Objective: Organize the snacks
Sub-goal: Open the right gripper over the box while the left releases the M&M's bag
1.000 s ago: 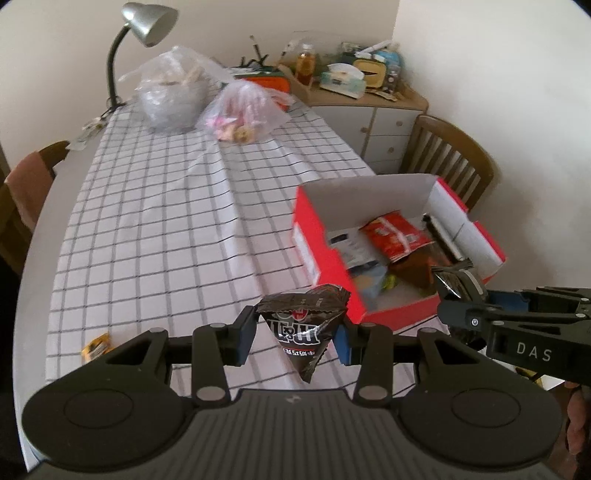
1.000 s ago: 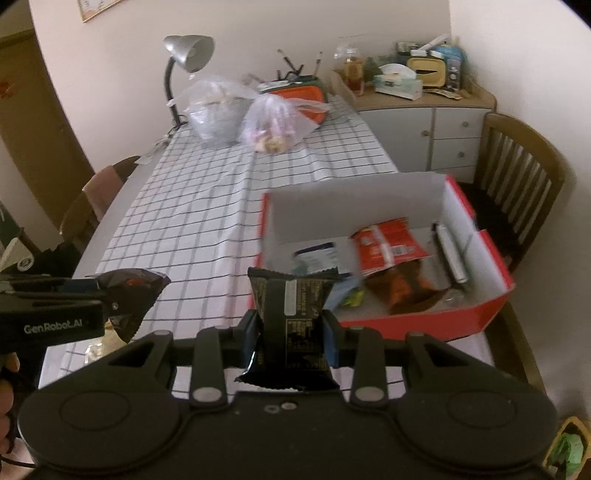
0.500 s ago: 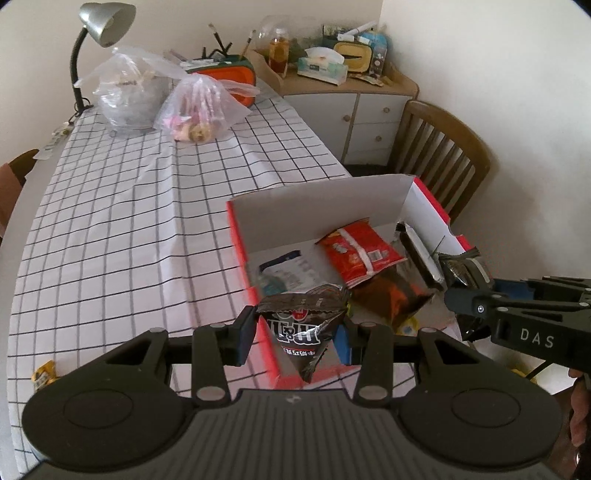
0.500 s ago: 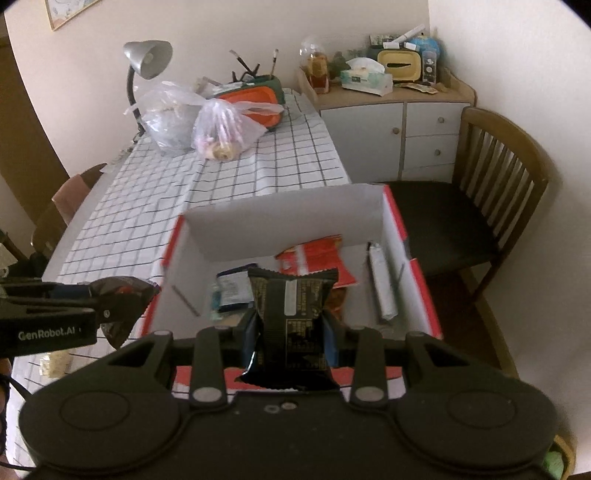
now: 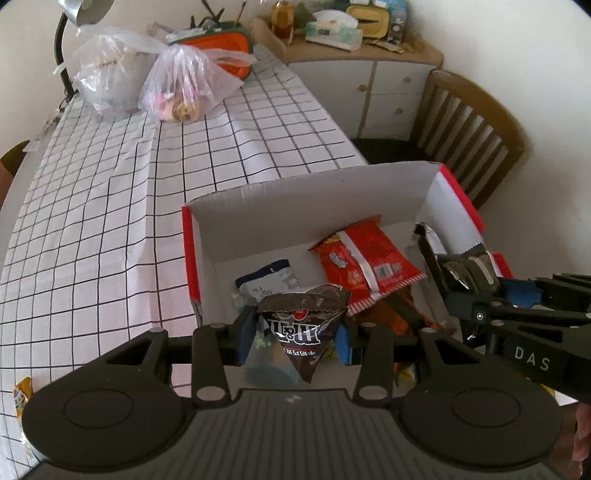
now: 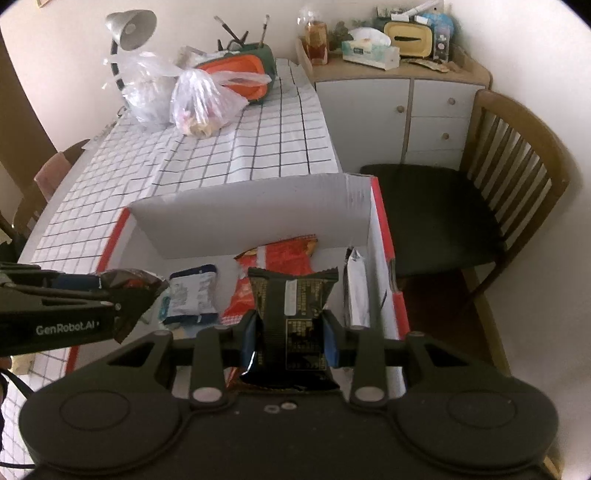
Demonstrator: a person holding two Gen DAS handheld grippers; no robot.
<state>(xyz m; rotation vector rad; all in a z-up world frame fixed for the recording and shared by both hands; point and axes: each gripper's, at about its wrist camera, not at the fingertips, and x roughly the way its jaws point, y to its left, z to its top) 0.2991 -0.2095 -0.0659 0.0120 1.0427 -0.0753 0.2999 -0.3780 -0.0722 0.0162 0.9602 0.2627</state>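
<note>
My left gripper [image 5: 295, 334] is shut on a dark brown M&M's packet [image 5: 301, 328] and holds it over the near left part of the red-and-white cardboard box [image 5: 314, 192]. My right gripper [image 6: 290, 334] is shut on a black snack packet [image 6: 291, 314] and holds it over the box [image 6: 258, 218], toward its right side. Inside the box lie a red snack bag [image 5: 365, 258], a blue-and-white packet [image 5: 269, 282], a silver-black bar [image 6: 356, 291] and other snacks. Each gripper shows in the other's view: the right one [image 5: 458, 273], the left one [image 6: 144, 286].
The box stands at the near right edge of a table with a checked cloth [image 5: 110, 206]. Two plastic bags [image 5: 147, 88], an orange-green container [image 5: 225, 46] and a desk lamp [image 6: 127, 27] stand at the far end. A small yellow packet [image 5: 20, 393] lies near left. A wooden chair [image 6: 480, 206] and a cabinet [image 6: 399, 107] stand right.
Both grippers have moved forward and right with their packets, from beside the box to over its inside. The box now looks closer and larger in both views.
</note>
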